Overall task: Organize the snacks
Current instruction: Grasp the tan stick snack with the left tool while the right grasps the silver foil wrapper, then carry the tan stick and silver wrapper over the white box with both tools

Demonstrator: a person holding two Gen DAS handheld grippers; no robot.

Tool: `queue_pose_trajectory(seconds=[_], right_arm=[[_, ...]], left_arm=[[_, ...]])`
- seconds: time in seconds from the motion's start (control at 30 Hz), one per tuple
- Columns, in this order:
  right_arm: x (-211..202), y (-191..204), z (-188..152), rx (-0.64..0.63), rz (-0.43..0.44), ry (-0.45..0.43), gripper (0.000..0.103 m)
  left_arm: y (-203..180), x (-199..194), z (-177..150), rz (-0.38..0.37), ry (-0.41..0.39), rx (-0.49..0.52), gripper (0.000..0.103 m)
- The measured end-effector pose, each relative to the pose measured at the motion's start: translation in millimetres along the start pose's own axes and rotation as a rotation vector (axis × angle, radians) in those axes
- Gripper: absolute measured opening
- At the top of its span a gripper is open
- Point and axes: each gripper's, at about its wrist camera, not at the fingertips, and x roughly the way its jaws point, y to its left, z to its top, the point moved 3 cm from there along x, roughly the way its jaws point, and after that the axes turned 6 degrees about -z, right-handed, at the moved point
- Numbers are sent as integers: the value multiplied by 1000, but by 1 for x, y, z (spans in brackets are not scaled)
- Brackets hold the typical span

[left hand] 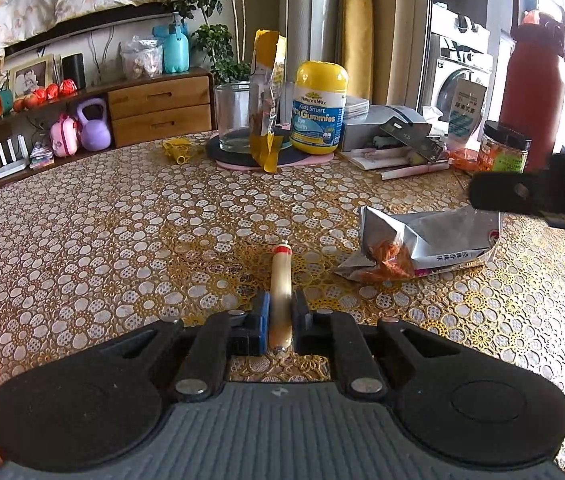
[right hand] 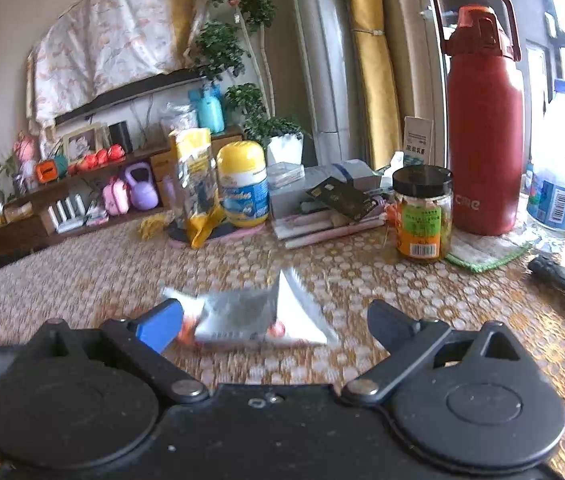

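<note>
Across the whole near field spread the table (left hand: 82, 240), covered in a gold floral-lace cloth. Toward its far edge at about two o'clock stood a tall red flask (right hand: 482, 120) on a green-edged mat, with a black-lidded jar (right hand: 422, 216) of orange-labelled contents just beside it. Near twelve o'clock a clear glass (left hand: 234, 120), an upright yellow snack bag (left hand: 266, 100) and a yellow-capped gummies bottle (left hand: 318, 108) were grouped close together on a dark round mat. Nearer in, at roughly one o'clock in the left wrist view, an opened silver snack pouch (left hand: 422, 240) lay flat on the cloth with orange pieces spilling from its torn mouth. In the right wrist view that same pouch lay just ahead of the right hand-held gripper (right hand: 276, 320), whose fingers stood wide apart, one to each side of the pouch and holding nothing; the picture was blurred there, so contact with the pouch could not be told. Smallest was the sausage stick (left hand: 280, 292), pale with a red band at its far end, pointing toward twelve o'clock. The left hand-held gripper (left hand: 280, 312) was closed narrowly around its near half, a pad pressed on each side of it.
</note>
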Motion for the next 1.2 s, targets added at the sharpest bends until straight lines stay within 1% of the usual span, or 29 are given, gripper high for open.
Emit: queue_pose_trajectory(seconds=[0.1, 0.17, 0.23, 0.4, 0.47, 0.5, 0.53, 0.77, 1.0, 1.07, 1.1, 1.13, 1.2], right_arm=[[15, -2, 4, 39, -9, 20, 98], [24, -3, 4, 57, -8, 38, 92], [32, -1, 2, 54, -15, 75, 78], [41, 0, -7, 70, -14, 119, 66], [40, 0, -9, 64, -33, 111, 59], [40, 1, -8, 64, -41, 109, 46], [40, 0, -9, 67, -47, 112, 41], [42, 1, -8, 52, -61, 102, 40], [36, 0, -13, 73, -63, 85, 38], [33, -1, -15, 87, -54, 87, 36], [31, -3, -15, 100, -40, 86, 30], [28, -3, -16, 103, -38, 84, 28], [22, -3, -16, 103, -47, 81, 26]], left_arm=[[1, 0, 0, 1, 0, 0, 11], [1, 0, 0, 2, 0, 0, 11], [1, 0, 0, 2, 0, 1, 11], [0, 1, 1, 4, 1, 4, 11], [0, 1, 1, 3, 1, 2, 11], [0, 1, 1, 3, 1, 1, 11], [0, 1, 1, 2, 1, 0, 11], [0, 2, 1, 6, 1, 5, 11], [-3, 4, 1, 17, 3, 19, 11], [-3, 3, 1, 24, 0, 20, 11], [-3, 2, 1, 38, -7, 22, 11], [-4, -1, 1, 50, -19, 26, 11], [-5, -8, 0, 43, -19, 24, 11]])
